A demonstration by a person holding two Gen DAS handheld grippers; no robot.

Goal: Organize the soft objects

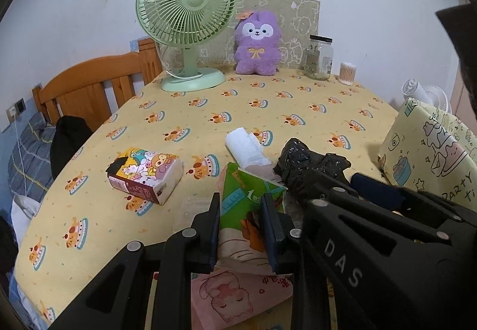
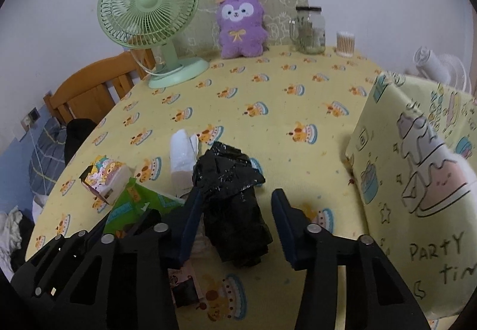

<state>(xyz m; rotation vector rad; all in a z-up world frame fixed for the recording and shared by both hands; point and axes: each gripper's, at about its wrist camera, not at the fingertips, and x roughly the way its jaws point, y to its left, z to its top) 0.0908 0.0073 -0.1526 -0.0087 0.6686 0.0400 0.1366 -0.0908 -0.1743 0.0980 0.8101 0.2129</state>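
Only the left view shows the left hand-held gripper (image 1: 243, 224) clamping the green packet (image 1: 249, 196); the right hand-held gripper (image 2: 235, 219) straddles the black bag (image 2: 232, 196), unclamped.

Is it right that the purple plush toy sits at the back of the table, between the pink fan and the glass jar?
Not quite: the fan is green, not pink, as the left wrist view shows. The purple plush toy does sit between it and the glass jar.

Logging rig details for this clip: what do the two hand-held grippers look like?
Both are matte black plastic frames with cut-out slots and round silver pivot pins. The left hand-held gripper has flat dark fingers; the right hand-held gripper has dark navy finger pads. White "DAS" lettering marks the right one's body. No cables or sleeves show.
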